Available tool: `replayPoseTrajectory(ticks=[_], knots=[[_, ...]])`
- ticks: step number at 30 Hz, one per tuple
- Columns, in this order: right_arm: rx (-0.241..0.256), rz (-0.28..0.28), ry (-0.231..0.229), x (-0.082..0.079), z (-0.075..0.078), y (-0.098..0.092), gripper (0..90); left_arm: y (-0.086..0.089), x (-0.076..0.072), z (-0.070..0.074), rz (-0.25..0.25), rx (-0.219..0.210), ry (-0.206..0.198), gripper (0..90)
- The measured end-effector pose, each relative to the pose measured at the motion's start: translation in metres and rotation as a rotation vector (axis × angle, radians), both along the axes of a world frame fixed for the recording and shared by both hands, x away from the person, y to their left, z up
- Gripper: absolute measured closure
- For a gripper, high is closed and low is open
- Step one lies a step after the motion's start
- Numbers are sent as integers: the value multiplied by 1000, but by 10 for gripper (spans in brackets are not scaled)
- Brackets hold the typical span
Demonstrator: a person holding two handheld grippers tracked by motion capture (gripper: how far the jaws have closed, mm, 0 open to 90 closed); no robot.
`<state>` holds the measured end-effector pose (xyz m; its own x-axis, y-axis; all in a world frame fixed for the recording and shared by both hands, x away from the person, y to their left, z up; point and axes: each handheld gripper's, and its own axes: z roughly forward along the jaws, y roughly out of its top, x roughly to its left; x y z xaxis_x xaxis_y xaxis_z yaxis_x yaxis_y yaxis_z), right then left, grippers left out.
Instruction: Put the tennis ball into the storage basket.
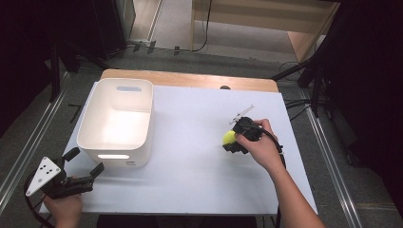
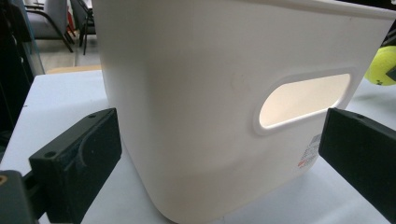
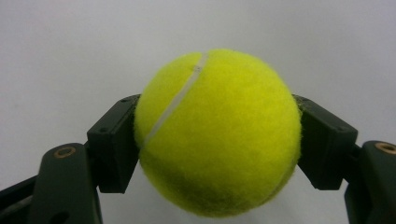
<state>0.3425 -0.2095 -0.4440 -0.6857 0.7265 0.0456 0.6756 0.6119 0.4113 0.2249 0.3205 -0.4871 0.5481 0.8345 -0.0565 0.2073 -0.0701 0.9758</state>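
Tennis ball point(image 3: 217, 135) pinched in right tongs point(image 1: 231, 140), frame centre-right; left tongs point(image 1: 85, 164) spread beside white bin point(image 1: 116, 124). Risk: fuzzy ball slips if squeeze loosens, rolls off surface point(image 1: 190, 161).

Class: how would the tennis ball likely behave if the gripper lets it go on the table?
Round, so the ball would probably roll on the flat table. Its fuzzy felt likely resists slipping between the right hand-held gripper pads. It probably feels light.
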Motion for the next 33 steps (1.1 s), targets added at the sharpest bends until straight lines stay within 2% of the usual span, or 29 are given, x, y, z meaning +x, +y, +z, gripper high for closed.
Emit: replayPoseTrajectory(ticks=[5, 18, 29, 33], knots=[[22, 19, 1, 3, 5, 8, 239, 1, -1, 0, 1, -10, 0, 0], [22, 44, 5, 3, 16, 18, 239, 0, 0, 0, -4, -1, -2, 0], [22, 94, 17, 7, 22, 28, 239, 1, 0, 0, -4, -14, -1, 0], [18, 108, 12, 8, 26, 33, 239, 1, 0, 0, -9, -5, -3, 0]])
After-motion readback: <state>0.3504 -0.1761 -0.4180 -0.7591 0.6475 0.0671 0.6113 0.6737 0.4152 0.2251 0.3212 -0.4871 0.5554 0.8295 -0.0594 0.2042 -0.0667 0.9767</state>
